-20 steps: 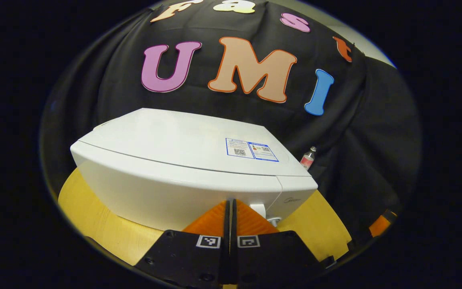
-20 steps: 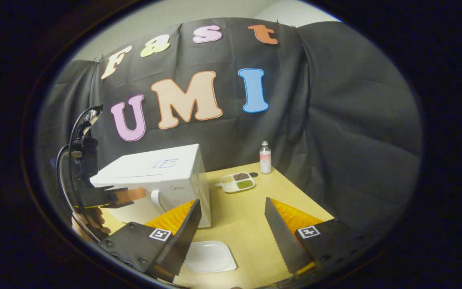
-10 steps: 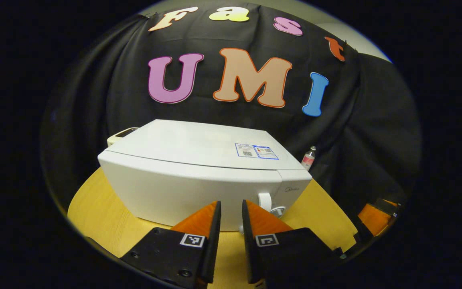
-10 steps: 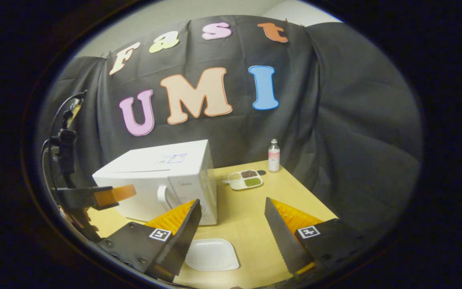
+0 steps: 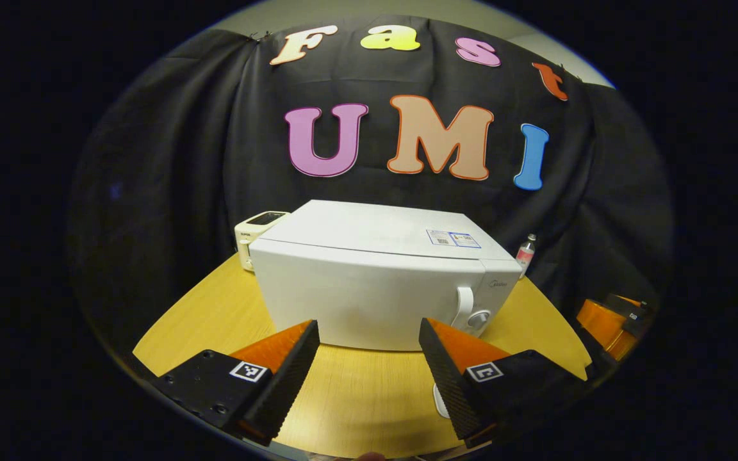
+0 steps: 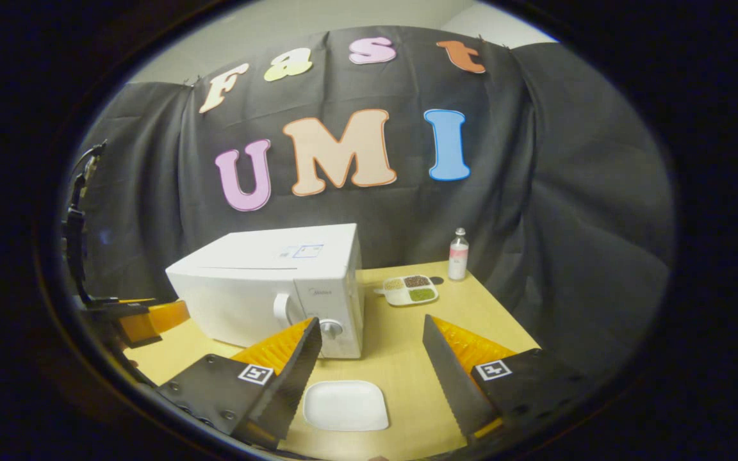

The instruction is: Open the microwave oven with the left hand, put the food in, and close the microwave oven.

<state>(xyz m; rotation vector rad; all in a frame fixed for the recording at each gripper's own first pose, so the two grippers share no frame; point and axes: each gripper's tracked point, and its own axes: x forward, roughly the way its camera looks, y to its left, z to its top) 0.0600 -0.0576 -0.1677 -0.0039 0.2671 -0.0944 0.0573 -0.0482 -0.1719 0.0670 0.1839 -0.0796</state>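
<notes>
The left gripper (image 5: 369, 358) hangs above the near edge of the wooden table (image 5: 215, 314), its two fingers spread wide apart with nothing between them. Ahead of it stands the white microwave (image 5: 375, 282), door closed, with its curved handle (image 5: 465, 307) and a round knob (image 5: 479, 319) at the right end of the front. Behind the microwave's far left corner sits a small cream-coloured device (image 5: 257, 234), and a small bottle (image 5: 525, 252) stands at the far right by the black cloth.

The right gripper (image 6: 372, 368) is also wide open and empty, held over the near side of the table (image 6: 484, 307). Just below and between its fingers lies a white square plate (image 6: 345, 405), flat on the table and bare as far as can be seen. The microwave (image 6: 266, 288) is to the left of it, door shut. To the right of the microwave, farther back, rests a white divided dish (image 6: 409, 290) with green, brown and pale food in its compartments; the bottle (image 6: 458, 254) stands just beyond it. The left gripper (image 6: 145, 319) shows at the left edge, near the microwave's front, apart from it.
</notes>
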